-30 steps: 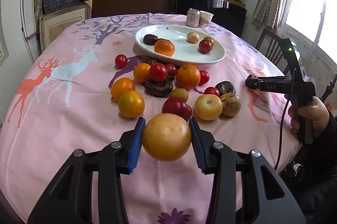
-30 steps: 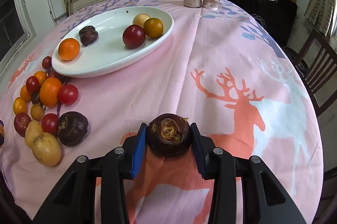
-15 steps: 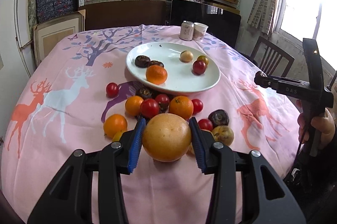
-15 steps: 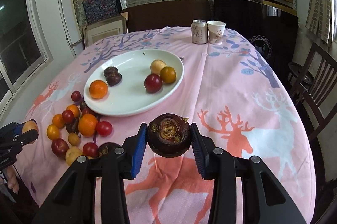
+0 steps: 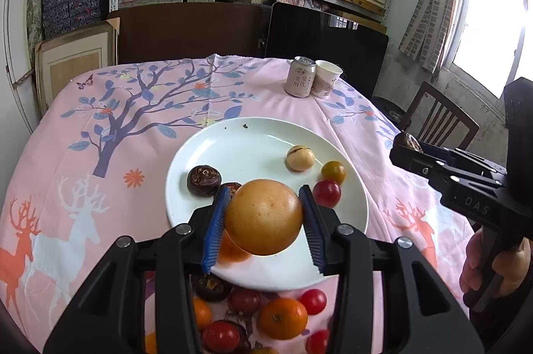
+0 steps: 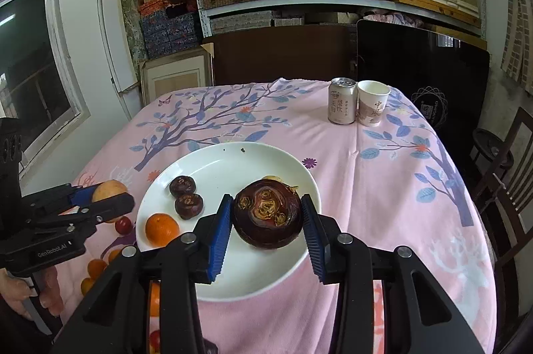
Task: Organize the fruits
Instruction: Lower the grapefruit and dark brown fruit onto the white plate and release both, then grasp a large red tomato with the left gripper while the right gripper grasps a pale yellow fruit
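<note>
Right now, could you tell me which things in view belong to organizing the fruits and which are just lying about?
Job:
- white plate
- large orange fruit in left jaws
- dark brown fruit in right jaws
- loose fruits on the tablecloth

Lying about:
- drink can
- paper cup
- chair

The left gripper (image 6: 110, 199) bears "GenRobot.AI" on its black body. The right gripper (image 5: 404, 145) shows "DAS" on its side. The can (image 6: 342, 101) and paper cup (image 6: 372, 107) carry Chinese characters.
</note>
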A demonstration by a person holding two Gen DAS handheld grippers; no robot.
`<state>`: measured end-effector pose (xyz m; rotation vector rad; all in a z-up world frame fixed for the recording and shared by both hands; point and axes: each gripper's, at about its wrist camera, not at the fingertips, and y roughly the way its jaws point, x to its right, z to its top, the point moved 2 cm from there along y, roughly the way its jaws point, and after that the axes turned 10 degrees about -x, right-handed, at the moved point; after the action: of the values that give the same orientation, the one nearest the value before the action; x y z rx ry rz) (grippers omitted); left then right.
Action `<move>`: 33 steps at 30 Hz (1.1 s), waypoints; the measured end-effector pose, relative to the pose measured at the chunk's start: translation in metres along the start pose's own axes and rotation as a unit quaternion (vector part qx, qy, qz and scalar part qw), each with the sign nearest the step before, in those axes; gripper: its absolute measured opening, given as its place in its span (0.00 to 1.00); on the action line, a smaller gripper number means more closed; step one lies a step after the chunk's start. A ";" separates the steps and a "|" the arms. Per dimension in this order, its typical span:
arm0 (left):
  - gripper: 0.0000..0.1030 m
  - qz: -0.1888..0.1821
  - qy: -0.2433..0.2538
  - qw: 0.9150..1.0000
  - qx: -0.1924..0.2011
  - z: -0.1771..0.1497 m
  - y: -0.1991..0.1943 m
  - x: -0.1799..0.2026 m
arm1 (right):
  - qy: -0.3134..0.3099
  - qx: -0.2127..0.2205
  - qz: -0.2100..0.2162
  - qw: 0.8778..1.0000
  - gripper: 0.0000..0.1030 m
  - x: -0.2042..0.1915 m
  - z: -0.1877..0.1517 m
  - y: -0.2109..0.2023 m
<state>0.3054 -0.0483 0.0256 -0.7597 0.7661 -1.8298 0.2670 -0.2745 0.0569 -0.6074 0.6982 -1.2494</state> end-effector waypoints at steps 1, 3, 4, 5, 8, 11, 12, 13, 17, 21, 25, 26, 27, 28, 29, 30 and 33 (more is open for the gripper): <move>0.41 -0.001 -0.004 1.000 -0.007 0.005 0.010 -0.001 | 0.000 -0.005 0.002 1.000 0.40 -0.001 0.004 0.008; 0.41 -0.003 -0.016 1.000 -0.022 0.013 0.031 -0.007 | -0.002 -0.017 0.002 1.000 0.40 -0.003 0.012 0.026; 0.41 -0.005 -0.023 0.999 -0.031 0.017 0.043 -0.010 | -0.003 -0.024 0.002 1.000 0.40 -0.003 0.015 0.037; 0.41 -0.004 -0.028 0.999 -0.036 0.018 0.051 -0.014 | -0.004 -0.032 0.003 0.999 0.40 -0.004 0.018 0.048; 0.41 -0.011 -0.044 0.997 -0.056 0.022 0.075 -0.020 | -0.003 -0.053 0.007 0.999 0.40 -0.003 0.022 0.076; 0.51 -0.024 -0.060 0.996 -0.065 0.024 0.083 -0.025 | -0.007 -0.063 0.011 0.998 0.51 -0.005 0.024 0.092; 0.62 -0.022 -0.066 0.996 -0.056 0.025 0.079 -0.027 | -0.007 -0.055 0.003 0.998 0.58 -0.007 0.024 0.091; 0.66 -0.018 -0.068 0.996 -0.046 0.025 0.075 -0.028 | -0.007 -0.045 0.001 0.999 0.62 -0.008 0.023 0.087; 0.71 -0.026 -0.071 0.997 -0.019 0.019 0.042 -0.031 | -0.003 -0.033 -0.002 0.999 0.62 -0.006 0.015 0.064; 0.71 -0.019 -0.034 0.999 -0.009 -0.010 0.001 -0.019 | -0.008 -0.025 0.002 1.000 0.63 -0.008 -0.014 0.026; 0.71 0.011 0.035 0.999 -0.008 -0.069 -0.037 0.001 | -0.012 -0.021 0.010 1.000 0.68 -0.009 -0.060 -0.006; 0.72 0.019 0.049 0.999 -0.008 -0.086 -0.043 0.005 | -0.013 -0.020 0.011 1.000 0.68 -0.010 -0.074 -0.012; 0.72 0.027 0.062 0.998 -0.011 -0.102 -0.047 0.009 | -0.013 -0.018 0.011 1.000 0.68 -0.010 -0.087 -0.017; 0.72 0.030 0.070 0.997 -0.012 -0.115 -0.051 0.012 | -0.012 -0.016 0.008 1.000 0.68 -0.010 -0.101 -0.023; 0.72 0.031 0.074 0.997 -0.014 -0.130 -0.054 0.013 | -0.008 -0.014 0.005 1.000 0.68 -0.009 -0.115 -0.028; 0.72 0.035 0.077 0.996 -0.020 -0.144 -0.055 0.013 | -0.003 -0.012 0.006 1.000 0.68 -0.007 -0.128 -0.033; 0.72 0.052 0.075 0.995 -0.034 -0.174 -0.051 0.008 | 0.011 -0.020 0.013 1.000 0.68 -0.004 -0.159 -0.041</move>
<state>0.1401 -0.0099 -0.0386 -0.6178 0.9519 -1.7888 0.1202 -0.2845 -0.0157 -0.6160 0.7489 -1.2233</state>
